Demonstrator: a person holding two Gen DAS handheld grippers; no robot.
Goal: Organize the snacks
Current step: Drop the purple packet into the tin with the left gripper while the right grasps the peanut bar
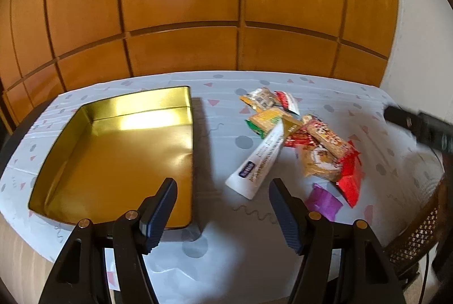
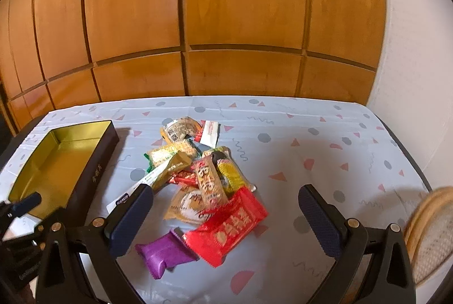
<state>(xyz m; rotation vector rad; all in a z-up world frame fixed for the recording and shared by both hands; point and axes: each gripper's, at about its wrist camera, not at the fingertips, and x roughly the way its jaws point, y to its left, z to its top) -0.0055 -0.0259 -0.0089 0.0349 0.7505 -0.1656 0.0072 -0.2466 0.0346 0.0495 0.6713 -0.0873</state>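
An empty gold-lined tin box (image 1: 119, 151) with dark outer walls sits on the table's left; it also shows in the right wrist view (image 2: 61, 162). A pile of snack packets (image 1: 317, 139) lies to its right, with a white tube-shaped packet (image 1: 259, 162), a red packet (image 2: 229, 224) and a purple packet (image 2: 165, 250) nearest me. My left gripper (image 1: 222, 202) is open and empty, above the box's near right corner. My right gripper (image 2: 226, 219) is open and empty, its jaws straddling the near side of the pile above the red packet.
The table wears a pale cloth (image 2: 311, 151) with pink triangles and grey dots. A wooden panelled wall (image 2: 226, 21) stands behind it. A wicker chair (image 2: 430, 233) is at the table's right edge. The left gripper's body (image 2: 19, 219) shows at the right view's lower left.
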